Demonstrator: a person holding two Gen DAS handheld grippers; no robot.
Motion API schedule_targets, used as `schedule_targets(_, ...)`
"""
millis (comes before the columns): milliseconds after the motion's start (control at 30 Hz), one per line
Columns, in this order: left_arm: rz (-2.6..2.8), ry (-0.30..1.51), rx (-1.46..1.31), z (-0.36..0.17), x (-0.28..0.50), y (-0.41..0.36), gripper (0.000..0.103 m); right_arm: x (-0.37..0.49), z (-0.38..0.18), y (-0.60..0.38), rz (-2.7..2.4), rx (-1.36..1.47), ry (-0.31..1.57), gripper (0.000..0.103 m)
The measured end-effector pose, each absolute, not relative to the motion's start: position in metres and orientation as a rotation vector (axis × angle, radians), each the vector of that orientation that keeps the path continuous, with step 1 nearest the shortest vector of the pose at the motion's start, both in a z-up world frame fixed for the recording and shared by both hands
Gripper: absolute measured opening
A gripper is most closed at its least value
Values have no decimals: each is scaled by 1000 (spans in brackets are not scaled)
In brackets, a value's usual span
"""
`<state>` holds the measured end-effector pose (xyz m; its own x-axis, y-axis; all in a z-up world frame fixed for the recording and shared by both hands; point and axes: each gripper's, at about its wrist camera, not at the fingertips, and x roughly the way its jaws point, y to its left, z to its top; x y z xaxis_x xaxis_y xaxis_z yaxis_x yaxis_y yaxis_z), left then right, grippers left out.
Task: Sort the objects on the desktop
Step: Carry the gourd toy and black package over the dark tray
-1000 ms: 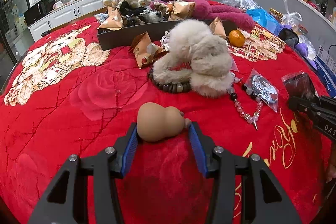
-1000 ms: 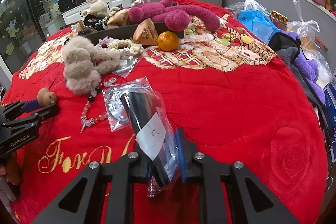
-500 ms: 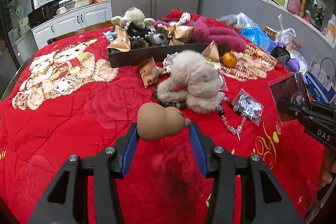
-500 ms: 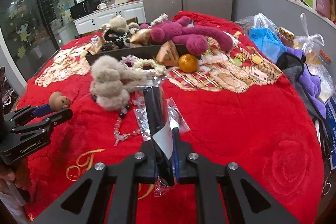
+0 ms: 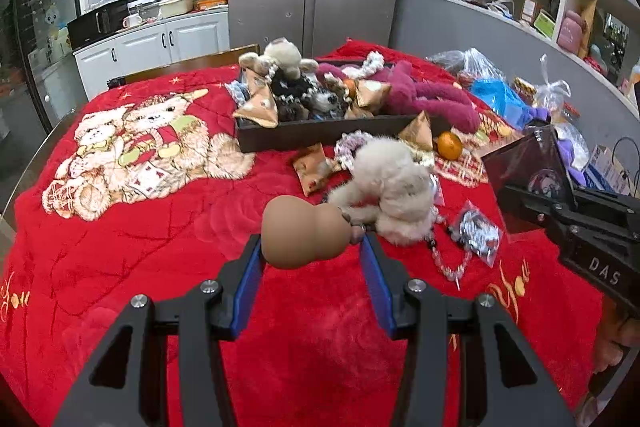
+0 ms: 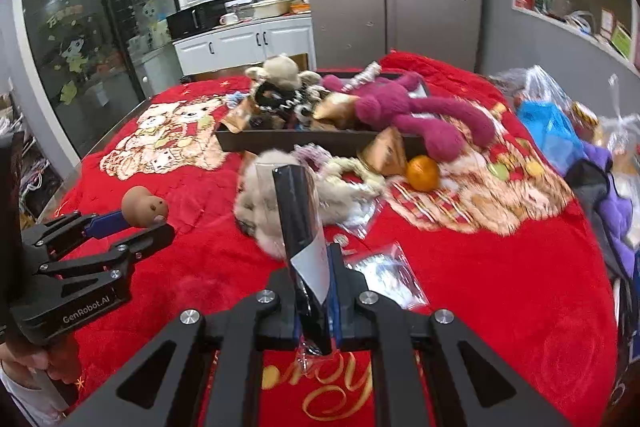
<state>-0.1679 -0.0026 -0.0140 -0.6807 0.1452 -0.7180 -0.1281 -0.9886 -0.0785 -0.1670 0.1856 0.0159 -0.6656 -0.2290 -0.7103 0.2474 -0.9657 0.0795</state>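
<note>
The left gripper has its jaws partway apart, the 2 blue pads pressed on a tan gourd-shaped toy, which hangs clear above the red blanket. In the right wrist view the same toy sits at the tips of that gripper.

Past it, a beige fluffy plush lies on the blanket near a dark tray heaped with soft toys, with an orange just beside.

The right gripper has its jaws squeezed almost together on a black packet in a clear sleeve, which stands upright between them, lifted off the blanket.
</note>
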Motion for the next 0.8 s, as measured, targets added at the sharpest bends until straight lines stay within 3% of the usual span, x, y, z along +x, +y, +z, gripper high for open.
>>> schedule_targets(800,2766,17,-1127,41,-257,13,49,-239,72,148,-2611,1061,151,10)
